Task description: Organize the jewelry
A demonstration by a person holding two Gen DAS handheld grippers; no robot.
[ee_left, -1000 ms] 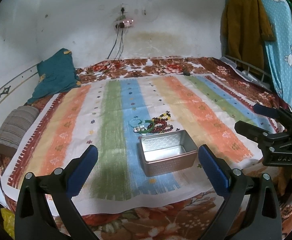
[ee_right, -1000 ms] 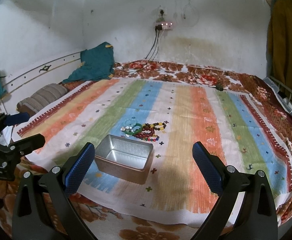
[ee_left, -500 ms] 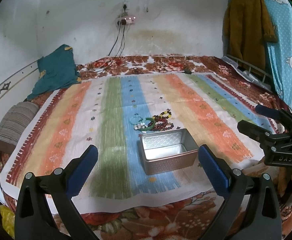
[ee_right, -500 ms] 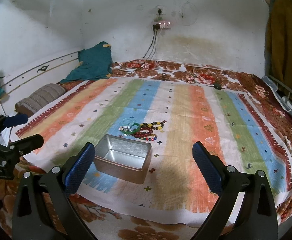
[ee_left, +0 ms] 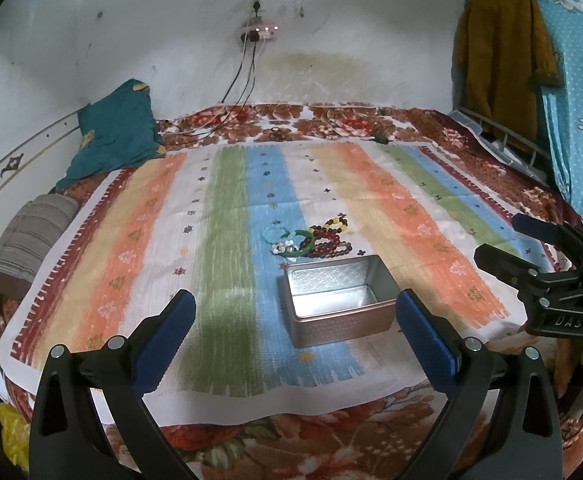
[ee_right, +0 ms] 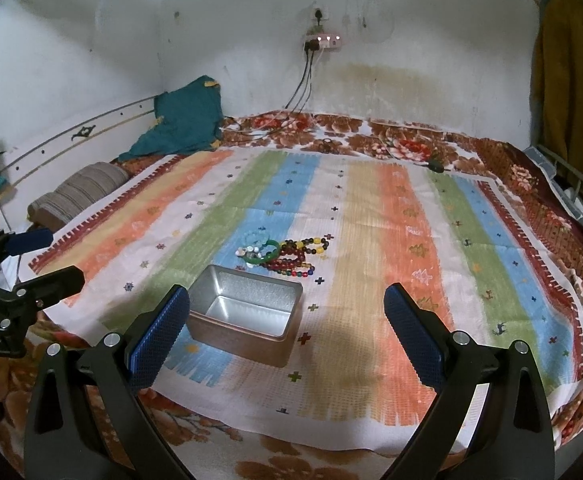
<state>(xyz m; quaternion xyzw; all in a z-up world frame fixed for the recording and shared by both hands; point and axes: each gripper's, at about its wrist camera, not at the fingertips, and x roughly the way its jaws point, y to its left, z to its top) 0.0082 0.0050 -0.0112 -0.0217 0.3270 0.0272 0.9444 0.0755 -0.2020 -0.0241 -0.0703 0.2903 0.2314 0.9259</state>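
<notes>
An empty silver metal tin (ee_left: 337, 303) stands open on the striped cloth (ee_left: 227, 216); it also shows in the right wrist view (ee_right: 247, 314). Just behind it lies a cluster of bracelets (ee_left: 309, 238): a green bangle (ee_right: 266, 251), a pale blue one, a white beaded one and dark red and multicoloured bead strands (ee_right: 301, 258). My left gripper (ee_left: 291, 330) is open and empty, held back near the bed's front edge, left of the tin. My right gripper (ee_right: 287, 322) is open and empty, to the tin's right; it appears at the right edge of the left wrist view (ee_left: 531, 248).
A teal cushion (ee_left: 113, 140) and a striped grey pillow (ee_left: 31, 236) lie at the bed's far left. Cables hang from a wall socket (ee_left: 257, 32) onto the bed. Clothes (ee_left: 503, 52) hang at the right above a metal rack. A small dark object (ee_right: 435, 166) lies at the back.
Both grippers have drifted slightly; the views have tilted a little downward and forward. The tin and bracelets have not moved. Both grippers stay open.
</notes>
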